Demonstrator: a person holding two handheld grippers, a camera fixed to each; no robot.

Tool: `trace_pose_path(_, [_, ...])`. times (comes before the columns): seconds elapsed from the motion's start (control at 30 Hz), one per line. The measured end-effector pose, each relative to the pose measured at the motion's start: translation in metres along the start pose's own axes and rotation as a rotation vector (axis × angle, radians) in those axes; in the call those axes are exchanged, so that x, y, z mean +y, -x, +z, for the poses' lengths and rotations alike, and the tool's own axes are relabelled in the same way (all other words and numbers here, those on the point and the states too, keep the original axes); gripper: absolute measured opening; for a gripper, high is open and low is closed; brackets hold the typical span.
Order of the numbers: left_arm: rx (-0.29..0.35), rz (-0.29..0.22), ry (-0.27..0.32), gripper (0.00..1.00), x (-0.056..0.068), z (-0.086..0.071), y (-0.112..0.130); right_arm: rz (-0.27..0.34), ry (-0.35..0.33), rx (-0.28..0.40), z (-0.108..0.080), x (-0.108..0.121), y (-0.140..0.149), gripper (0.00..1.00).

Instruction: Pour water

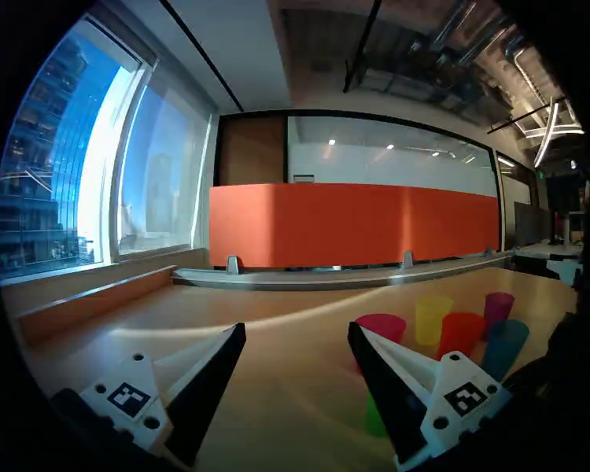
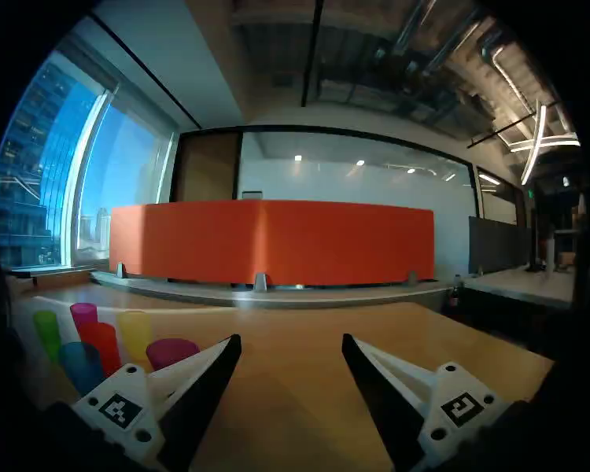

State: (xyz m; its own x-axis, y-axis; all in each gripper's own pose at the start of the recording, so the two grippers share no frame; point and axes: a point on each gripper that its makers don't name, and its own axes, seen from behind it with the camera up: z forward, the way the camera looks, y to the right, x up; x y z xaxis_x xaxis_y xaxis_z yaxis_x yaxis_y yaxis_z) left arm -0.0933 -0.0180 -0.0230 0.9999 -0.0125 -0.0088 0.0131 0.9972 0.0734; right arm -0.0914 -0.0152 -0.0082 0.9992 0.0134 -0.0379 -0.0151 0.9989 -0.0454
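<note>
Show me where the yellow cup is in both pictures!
Left gripper view: the yellow cup stands right of centre, low down, between the wide pink cup and the red cup.
Right gripper view: it is at the lower left, again between the red cup and the wide pink cup.
Shared landmark: the orange divider runs across behind the table in both.

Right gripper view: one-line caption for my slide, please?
Open right gripper above a wooden table, coloured cups clustered at the picture's left, orange partition behind.
</note>
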Motion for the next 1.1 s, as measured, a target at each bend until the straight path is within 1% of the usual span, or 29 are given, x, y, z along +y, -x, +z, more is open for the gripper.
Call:
trace_pose_path(0.3, [0.000,0.000,0.000,0.96,0.0000,-0.0001,0.0004,0.017,0.003,-0.015,0.0001,0.0042,0.0069,0.99])
trace_pose_path(1.1, [0.000,0.000,0.000,0.96,0.0000,0.0002,0.0005,0.019,-0.003,-0.022,0.0008,0.0036,0.0081,0.99])
